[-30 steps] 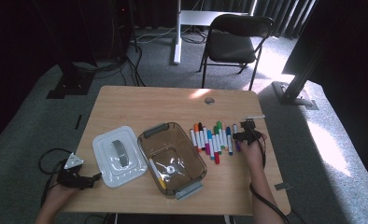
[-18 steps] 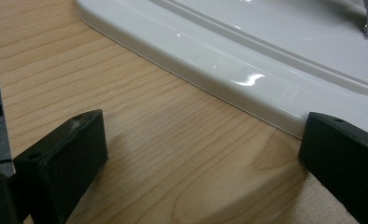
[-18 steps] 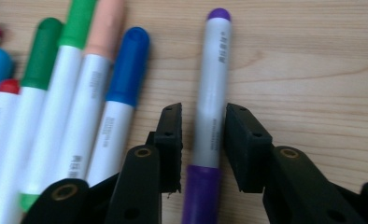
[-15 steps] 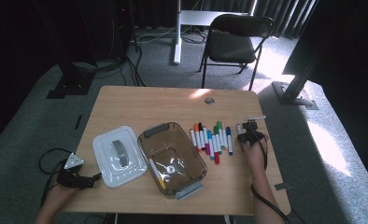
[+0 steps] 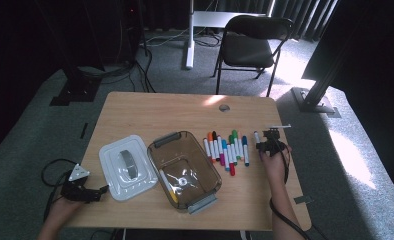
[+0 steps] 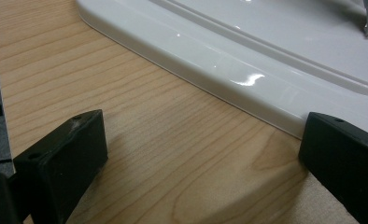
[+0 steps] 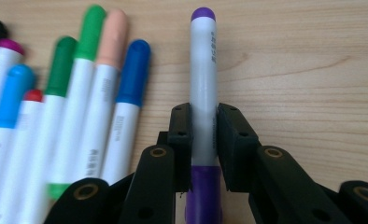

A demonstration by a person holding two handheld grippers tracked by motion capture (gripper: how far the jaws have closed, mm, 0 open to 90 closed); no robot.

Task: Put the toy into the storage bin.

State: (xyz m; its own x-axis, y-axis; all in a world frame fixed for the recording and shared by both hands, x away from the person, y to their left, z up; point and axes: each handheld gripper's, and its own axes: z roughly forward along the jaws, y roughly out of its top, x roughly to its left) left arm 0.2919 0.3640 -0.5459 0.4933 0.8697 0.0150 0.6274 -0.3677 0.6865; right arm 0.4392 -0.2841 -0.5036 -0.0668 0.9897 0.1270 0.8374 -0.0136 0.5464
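Right gripper [image 7: 203, 135] has its jaws clamped on the white-barrelled purple-capped marker [image 7: 203, 88]; they have just been closing, and the marker sits between the pads. Grip lands on the white barrel just above the purple end nearest the camera, roughly a third of the way along. In the high view the purple marker [image 5: 257, 138] lies flat on the light wooden worktop [image 5: 165, 110] just right of the row of coloured markers [image 5: 226, 150], apart from them, at the right-hand side of the worktop.

Handling judgement: marker looks light, rigid, smooth plastic, round barrel, so it could roll or twist in the pads. Not fragile. The hold is off-centre, so the far end may droop a little when lifted; a mid-barrel grip would balance better, but the weight is small and the present hold is probably enough. Neighbouring blue-capped marker [image 7: 126, 112] is near the left jaw but not touching it.

Left gripper [image 5: 82, 191] rests at the near left corner of the worktop, jaws wide apart and holding nothing, just beside the edge of the white rectangular plastic lid [image 6: 247, 60]. The clear brown plastic storage box [image 5: 184, 170] stands open between the lid and the markers, with one yellow-tipped marker [image 5: 168, 184] lying inside; likely destination for the purple one.
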